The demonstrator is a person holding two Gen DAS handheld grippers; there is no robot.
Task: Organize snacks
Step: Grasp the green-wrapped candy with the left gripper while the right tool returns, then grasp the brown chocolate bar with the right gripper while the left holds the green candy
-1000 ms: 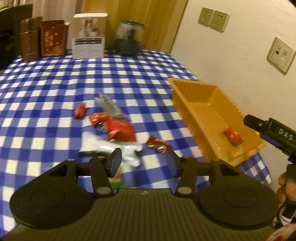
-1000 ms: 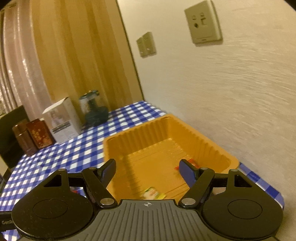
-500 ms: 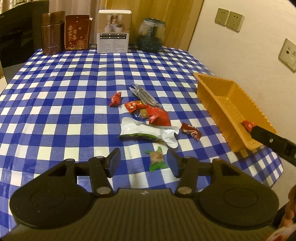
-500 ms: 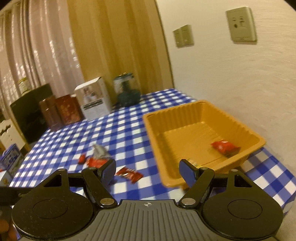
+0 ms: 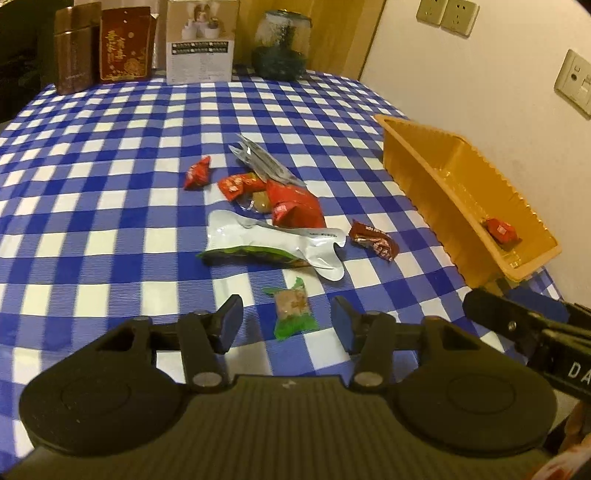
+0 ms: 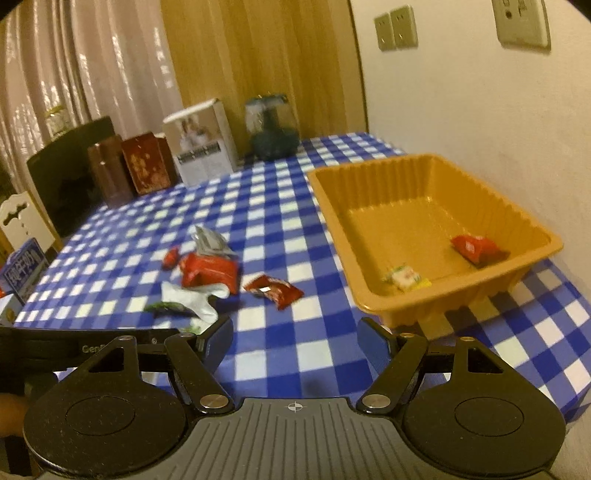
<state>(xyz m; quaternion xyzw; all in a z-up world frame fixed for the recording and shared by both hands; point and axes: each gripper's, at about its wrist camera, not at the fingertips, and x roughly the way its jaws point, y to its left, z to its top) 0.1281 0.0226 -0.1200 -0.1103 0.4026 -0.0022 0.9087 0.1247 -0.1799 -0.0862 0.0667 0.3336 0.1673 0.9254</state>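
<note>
Step in hand: left gripper (image 5: 286,325) lines up on green-wrapped candy (image 5: 293,308), jaws just narrowing, pads clear, nothing held. Right gripper (image 6: 295,341) wide, empty. Next: descend, clamp, carry to orange tray (image 5: 424,162) at right.

wall: cream textured plaster wall (image 6: 461,110) with beige socket plates (image 5: 447,14) | panel: upright wooden panel (image 6: 258,55) | curtain: pale pleated curtain (image 6: 92,62) | counter: blue-and-white checked cloth (image 5: 110,147) | light: warm, dim

Bare cloth (image 5: 110,229) left of snack pile (image 5: 273,210) = free; tray (image 5: 417,162) + wall (image 5: 480,74) block right; boxes (image 5: 199,40) at far edge.
</note>
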